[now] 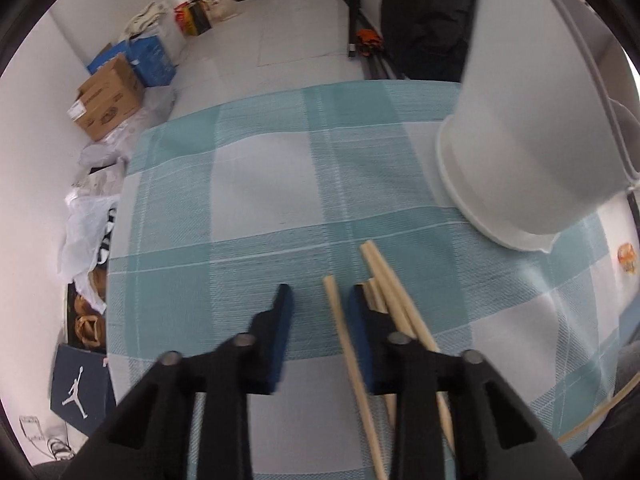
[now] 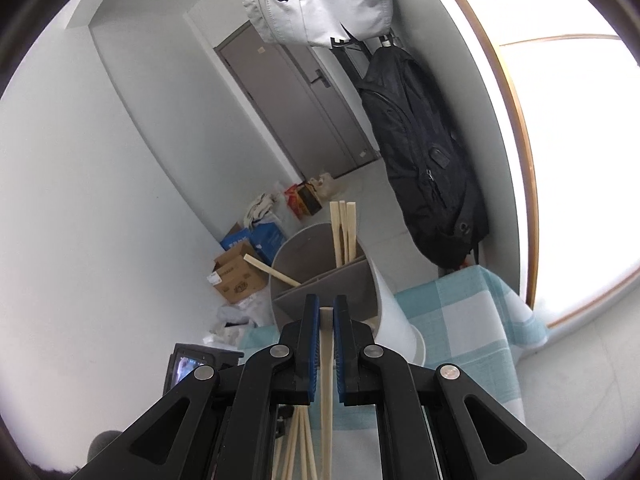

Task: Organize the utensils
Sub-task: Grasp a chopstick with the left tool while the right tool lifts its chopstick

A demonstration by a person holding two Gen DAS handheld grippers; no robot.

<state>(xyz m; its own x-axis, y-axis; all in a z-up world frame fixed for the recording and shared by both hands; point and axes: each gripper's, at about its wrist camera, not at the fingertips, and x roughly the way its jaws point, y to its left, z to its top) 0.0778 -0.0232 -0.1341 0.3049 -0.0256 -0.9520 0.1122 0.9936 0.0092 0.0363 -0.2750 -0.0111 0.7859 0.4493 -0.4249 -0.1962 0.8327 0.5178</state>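
Note:
Several pale wooden chopsticks [image 1: 390, 292] lie on the teal checked tablecloth [image 1: 256, 184]. My left gripper [image 1: 318, 300] points down over them, its jaws apart; one chopstick [image 1: 340, 320] lies between the blue pads, close to the right pad [image 1: 358, 312], and is not pinched. A white utensil holder [image 1: 520, 140] stands at the right. In the right wrist view, my right gripper [image 2: 326, 314] is shut on a single chopstick [image 2: 326, 360], held just in front of the divided holder [image 2: 384, 300]. Three chopsticks [image 2: 343, 232] stand in its far compartment and another [image 2: 272, 270] leans over the rim. More chopsticks [image 2: 300, 440] lie below.
The table's far edge [image 1: 280, 98] drops to a grey floor with cardboard and blue boxes [image 1: 112, 96] along the left wall. A black backpack [image 2: 424, 152] hangs by the table's far corner. A dark device with a small screen [image 2: 188, 368] sits at the holder's left.

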